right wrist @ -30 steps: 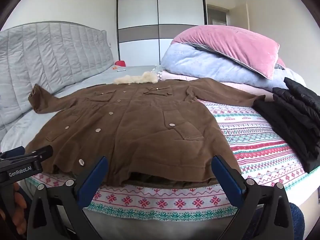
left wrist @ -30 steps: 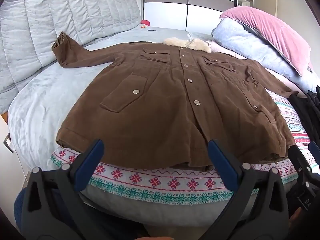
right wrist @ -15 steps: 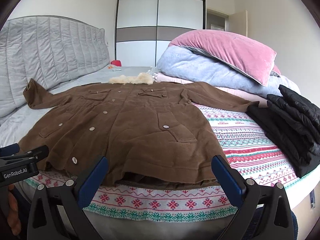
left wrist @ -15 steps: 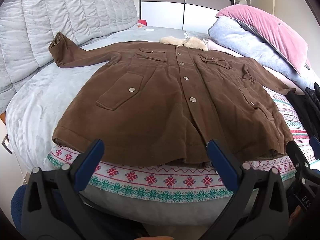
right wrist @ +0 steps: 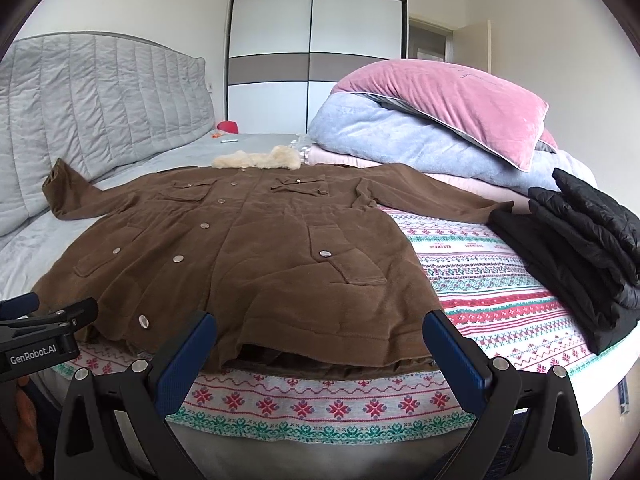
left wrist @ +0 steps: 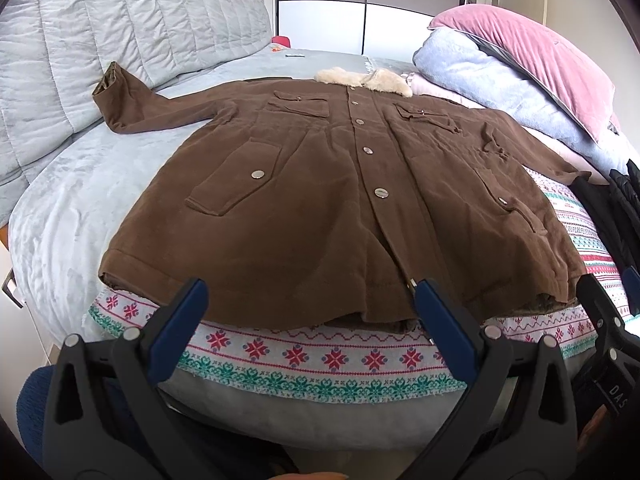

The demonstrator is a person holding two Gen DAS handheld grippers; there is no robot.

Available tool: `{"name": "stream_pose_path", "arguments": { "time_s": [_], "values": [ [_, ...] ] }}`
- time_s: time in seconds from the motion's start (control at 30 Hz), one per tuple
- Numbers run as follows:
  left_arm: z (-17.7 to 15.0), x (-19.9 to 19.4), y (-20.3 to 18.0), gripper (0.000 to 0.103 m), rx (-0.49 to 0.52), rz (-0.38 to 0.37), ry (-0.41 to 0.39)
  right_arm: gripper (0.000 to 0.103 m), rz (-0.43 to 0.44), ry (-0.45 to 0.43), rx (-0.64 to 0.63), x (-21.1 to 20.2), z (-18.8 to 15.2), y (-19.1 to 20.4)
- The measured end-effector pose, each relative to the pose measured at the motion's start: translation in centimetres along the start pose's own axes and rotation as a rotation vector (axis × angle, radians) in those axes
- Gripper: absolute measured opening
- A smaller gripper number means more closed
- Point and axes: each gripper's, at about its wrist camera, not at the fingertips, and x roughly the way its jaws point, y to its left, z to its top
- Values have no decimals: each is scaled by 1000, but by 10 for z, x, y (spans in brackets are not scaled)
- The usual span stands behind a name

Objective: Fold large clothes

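Observation:
A large brown coat (left wrist: 320,208) with a cream fur collar (left wrist: 364,78) lies flat, front up and buttoned, on the bed; it also shows in the right wrist view (right wrist: 248,252). Its sleeves are spread left and right. My left gripper (left wrist: 310,296) is open and empty, just short of the coat's hem at the bed's near edge. My right gripper (right wrist: 320,328) is open and empty at the hem, right of the left gripper (right wrist: 44,320). Neither touches the coat.
A patterned knit blanket (right wrist: 480,280) lies under the coat. Folded black jackets (right wrist: 580,240) sit at the right. A pink pillow (right wrist: 440,104) tops blue bedding (right wrist: 380,144) at the back right. The grey quilted headboard (left wrist: 100,40) stands on the left.
Both grippers have moved a little closer to the coat's hem. Both stay open and the coat has not moved.

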Motion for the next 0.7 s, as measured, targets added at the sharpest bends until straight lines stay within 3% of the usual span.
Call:
{"name": "stream_pose_path", "arguments": {
  "time_s": [0.37, 0.7],
  "values": [
    [-1, -1, -5, 103, -3, -7, -55, 103, -12, -10, 0, -1, 0, 0],
    [-3, 1, -9, 103, 15, 7, -26, 103, -9, 12, 21, 3, 1, -6]
  ]
}}
